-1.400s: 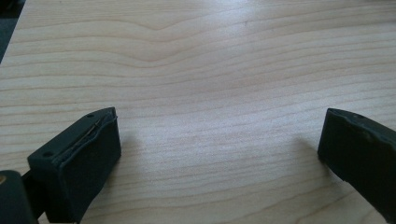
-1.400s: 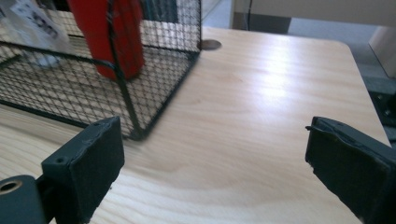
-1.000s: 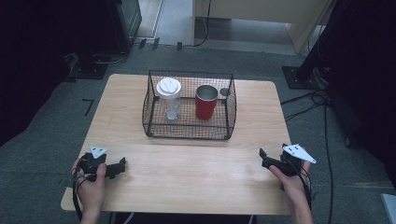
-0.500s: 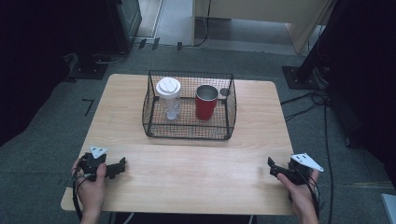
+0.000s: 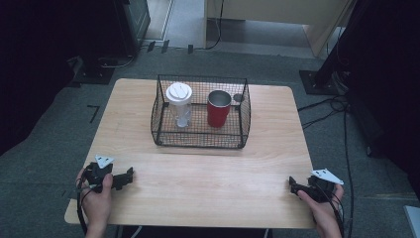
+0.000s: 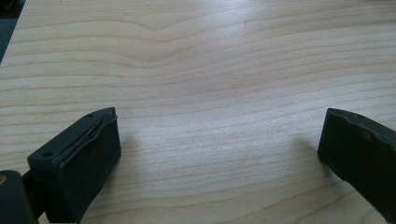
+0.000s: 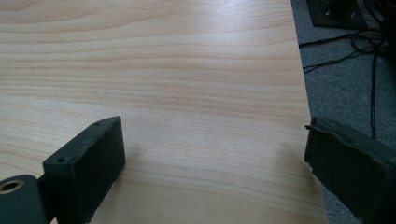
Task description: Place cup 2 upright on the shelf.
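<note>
A wire basket [image 5: 200,141] stands on the far middle of the wooden surface [image 5: 208,173], and it holds two upright things side by side: a clear cup with a white lid [image 5: 179,104] on the left and a red cup [image 5: 218,108] on the right, near each other but apart. Both cups have their long axis vertical, the red one with its open mouth up, the clear one closed by its lid. The mesh walls ring both cups on every side, while the top of the basket is open. A small dark round thing [image 5: 238,97] shows at the far right wall of the basket; what it is cannot be told. The left tool [image 5: 130,176] rests low over the near left corner of the surface, pointing toward the middle, its jaws spread wide with only bare wood between them in the left gripper view [image 6: 219,144]. The right tool [image 5: 291,185] sits at the near right edge, pointing left, its jaws likewise wide apart and holding nothing [image 7: 215,154]; its outer jaw hangs past the surface's edge over grey floor [image 7: 341,93] with cables [image 7: 373,60]. Both tools are well apart from the basket.
</note>
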